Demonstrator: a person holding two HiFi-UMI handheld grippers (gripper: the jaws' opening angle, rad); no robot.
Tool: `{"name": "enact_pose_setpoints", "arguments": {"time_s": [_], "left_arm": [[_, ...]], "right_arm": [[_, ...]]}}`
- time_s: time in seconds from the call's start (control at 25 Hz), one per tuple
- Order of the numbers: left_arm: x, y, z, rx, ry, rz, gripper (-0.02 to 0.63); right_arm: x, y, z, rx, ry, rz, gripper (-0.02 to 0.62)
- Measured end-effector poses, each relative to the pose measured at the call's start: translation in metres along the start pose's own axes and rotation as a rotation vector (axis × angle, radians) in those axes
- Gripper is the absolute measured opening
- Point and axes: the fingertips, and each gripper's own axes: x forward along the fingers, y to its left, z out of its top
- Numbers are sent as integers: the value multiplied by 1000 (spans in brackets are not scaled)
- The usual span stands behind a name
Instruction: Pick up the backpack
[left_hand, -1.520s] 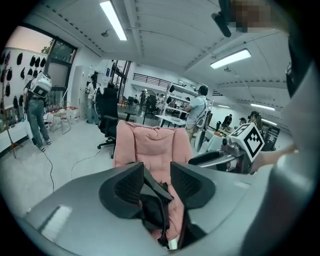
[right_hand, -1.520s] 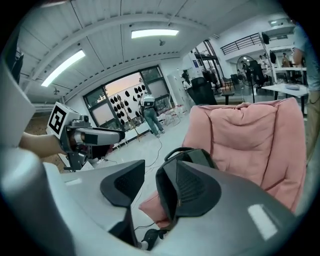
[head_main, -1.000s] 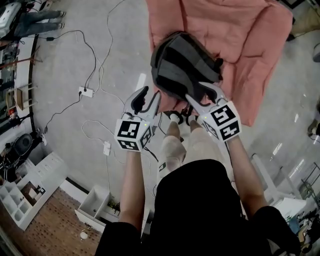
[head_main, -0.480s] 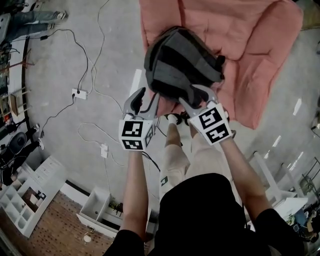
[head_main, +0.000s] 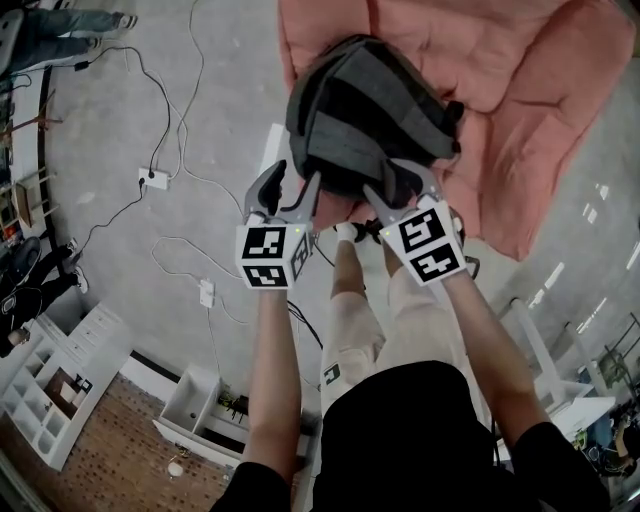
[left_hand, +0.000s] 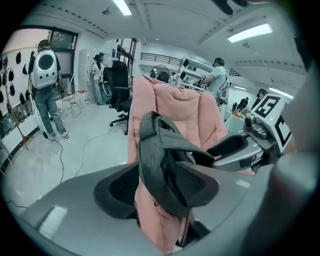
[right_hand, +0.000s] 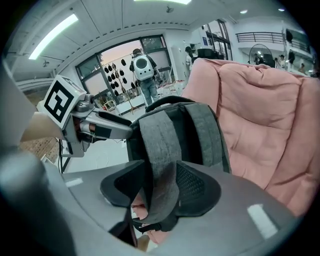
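A grey backpack (head_main: 370, 110) rests on the seat of a pink armchair (head_main: 520, 100). Both grippers are at its near side. My left gripper (head_main: 290, 185) has one grey shoulder strap (left_hand: 165, 165) between its jaws, which are opening, and the pads stand off the strap. My right gripper (head_main: 405, 180) is shut on the other strap (right_hand: 160, 150), which hangs pinched between its pads. Each gripper view shows the other gripper beside the bag.
Cables and a white power strip (head_main: 152, 179) lie on the concrete floor to the left. White shelf units (head_main: 60, 390) stand at the lower left. A person with a white pack (left_hand: 45, 95) and a black office chair (left_hand: 120, 95) are farther off. My own feet (head_main: 345, 232) are below the bag.
Both grippers have come down with the backpack onto the armchair. The left jaws have spread wider around their strap.
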Motion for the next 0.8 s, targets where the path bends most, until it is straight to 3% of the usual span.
{"name": "enact_pose_setpoints", "arguments": {"time_s": [0.4,0.8], "left_arm": [[18,5,-17,-38,11,-14,224],[24,5,-17,-41,-43,-3,183]], "right_arm": [[17,-8,0,0,-6,-4,179],[14,-13,0,14,-41,-37,179]]}}
